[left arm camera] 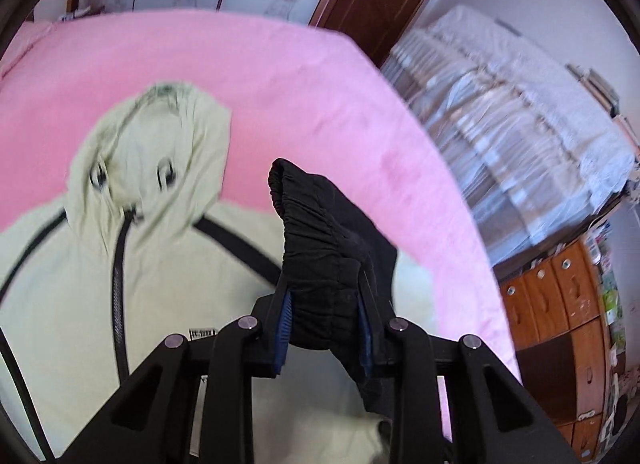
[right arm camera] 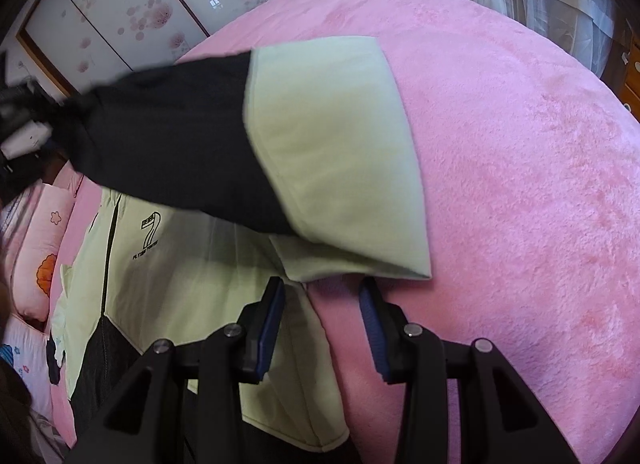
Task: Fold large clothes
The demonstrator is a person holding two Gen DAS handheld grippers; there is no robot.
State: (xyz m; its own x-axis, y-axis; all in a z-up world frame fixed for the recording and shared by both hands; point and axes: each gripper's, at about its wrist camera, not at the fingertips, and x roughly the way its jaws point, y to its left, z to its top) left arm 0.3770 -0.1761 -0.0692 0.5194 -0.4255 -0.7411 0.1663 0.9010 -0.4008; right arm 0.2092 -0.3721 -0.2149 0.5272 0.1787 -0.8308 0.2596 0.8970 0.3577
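While one pale green hooded zip jacket with black panels is spread face up on the fluffy pink bed cover, two black two-finger grippers with ribbed blue pads are seen above it. The black elasticated cuff of the jacket's sleeve is clamped between the narrowed jaws of the left gripper, gathered cloth bulging past the pads, and is held off the bed near the jacket's right shoulder. In the right wrist view, that black and green sleeve is stretched across the jacket, rising toward the far left. The right gripper is held partly open with nothing between its pads, just near of the sleeve's folded green edge and over the jacket's right side edge. One black zip runs down the jacket's front, and a printed logo lies on its chest. Patterned pink pillows are seen at the left.
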